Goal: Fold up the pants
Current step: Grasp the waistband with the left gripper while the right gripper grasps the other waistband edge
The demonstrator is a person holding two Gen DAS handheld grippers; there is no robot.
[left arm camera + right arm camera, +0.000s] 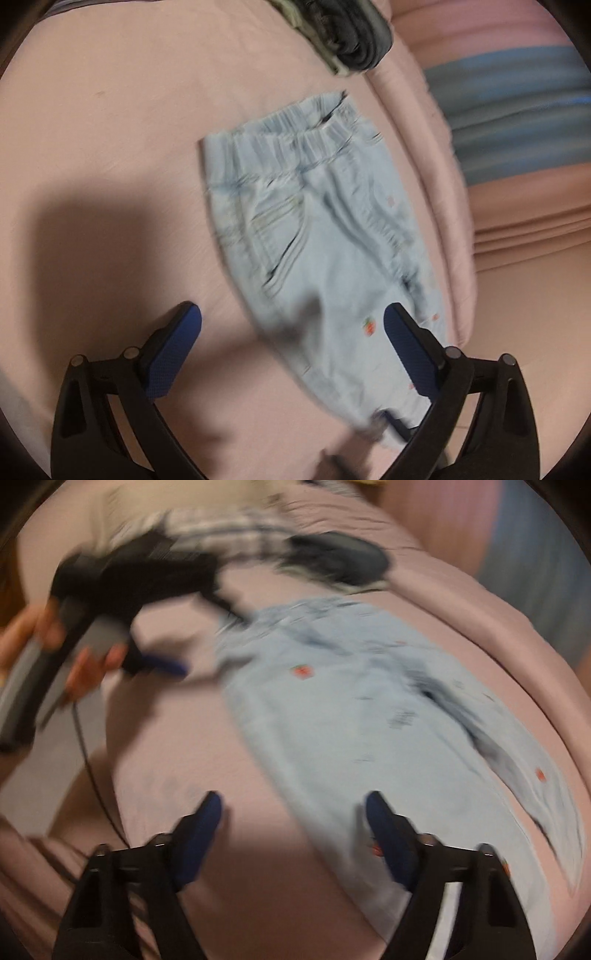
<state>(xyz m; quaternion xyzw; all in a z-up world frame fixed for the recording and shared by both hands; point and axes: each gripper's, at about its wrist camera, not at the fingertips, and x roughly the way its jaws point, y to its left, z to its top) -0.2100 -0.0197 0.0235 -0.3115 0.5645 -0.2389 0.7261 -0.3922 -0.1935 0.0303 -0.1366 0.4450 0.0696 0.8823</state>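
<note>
Small light-blue denim pants [314,229] with an elastic waistband and small red strawberry prints lie flat on the pink bed sheet [110,147]. The waistband is at the far end and the legs run toward the camera. My left gripper [291,325] is open and empty just above the leg part. In the right wrist view the same pants [369,720] stretch across the sheet. My right gripper [293,808] is open and empty over the pants' near edge. The left gripper [159,664], held by a hand, shows at the upper left, blurred.
A pile of dark and striped clothes [343,37] lies at the far end of the bed, also in the right wrist view [332,561]. The rolled bed edge [424,166] runs along the right, with a blue-grey striped cloth [517,110] beyond. A cable [92,768] hangs at left.
</note>
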